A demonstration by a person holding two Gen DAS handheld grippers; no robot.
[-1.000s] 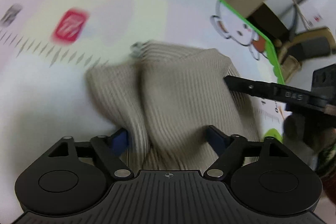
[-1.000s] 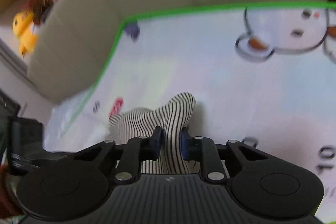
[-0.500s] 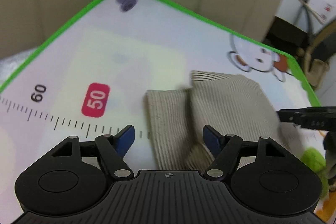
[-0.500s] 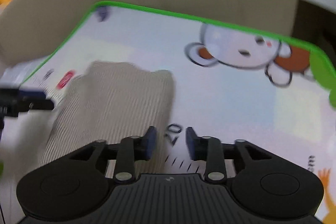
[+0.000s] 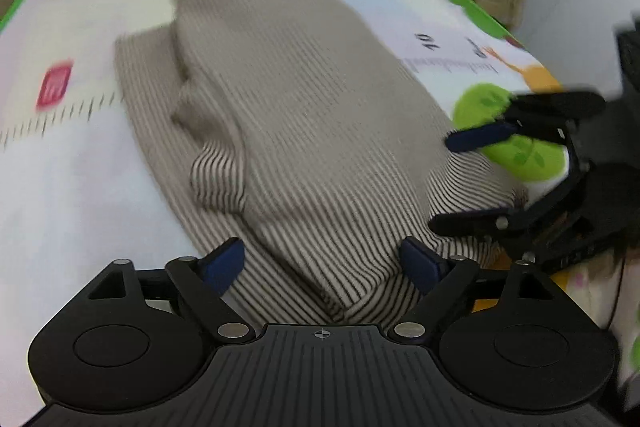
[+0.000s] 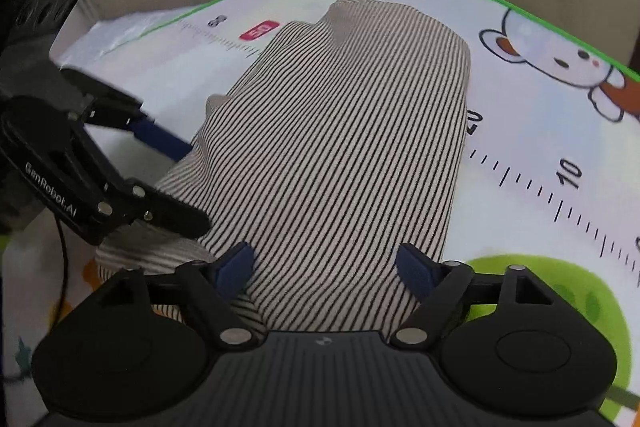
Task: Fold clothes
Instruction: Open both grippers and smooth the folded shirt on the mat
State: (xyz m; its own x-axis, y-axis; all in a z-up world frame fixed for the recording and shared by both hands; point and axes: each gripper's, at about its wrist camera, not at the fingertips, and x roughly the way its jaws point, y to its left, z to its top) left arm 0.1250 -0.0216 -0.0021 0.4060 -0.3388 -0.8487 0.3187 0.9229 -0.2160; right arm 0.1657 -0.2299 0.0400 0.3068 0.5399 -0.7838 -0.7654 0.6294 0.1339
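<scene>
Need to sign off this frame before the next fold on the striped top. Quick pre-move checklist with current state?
1. Left gripper free of cloth: ok, jaws opening wide, pads not pressing the striped garment.
2. Right gripper free of cloth: ok, jaws opening, garment lies between them unpinched.
3. Garment fully on the play mat: ok in the far part; near hem hidden under the grippers, cannot tell.
4. Fold lies flat: not ok, a raised ridge and bunching on one side.
5. Grippers apart from each other: ok, a gap shows in both views.
6. Image sharpness in the left wrist view: not ok, blurred.

Black tool [image 6: 326,267] with blue finger pads [image 6: 236,267], silver screws, white "GenRobot.AI" lettering.
</scene>
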